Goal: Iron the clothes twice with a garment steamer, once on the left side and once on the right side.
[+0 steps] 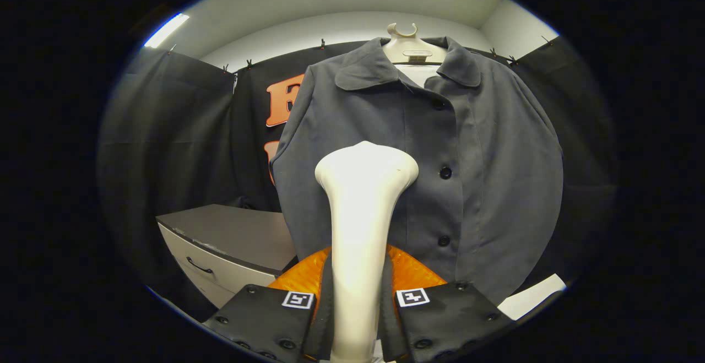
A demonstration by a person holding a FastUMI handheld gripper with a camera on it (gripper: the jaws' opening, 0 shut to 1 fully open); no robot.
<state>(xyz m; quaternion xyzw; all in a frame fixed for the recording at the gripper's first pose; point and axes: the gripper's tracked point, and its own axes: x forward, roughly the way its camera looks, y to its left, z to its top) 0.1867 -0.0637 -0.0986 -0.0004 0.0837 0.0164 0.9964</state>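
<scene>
Jaws clamped on the white garment steamer (363, 209), head raised just before the grey jacket (424, 170) on its hanger (410, 46), left of the button row. Best kept flat and close to the cloth, drawn slowly down one side, clear of buttons; grey desk (237, 231) beyond, lower left.

A grey buttoned shirt (473, 164) hangs upright on a pale hanger (410, 43), collar spread, front closed with dark buttons down its placket. The cream steamer (361, 225) stands upright between the fingers of the tongs (358, 302), both pressing its narrow handle; its wide flat head rises in front of the shirt's lower front, just beside the placket.
</scene>
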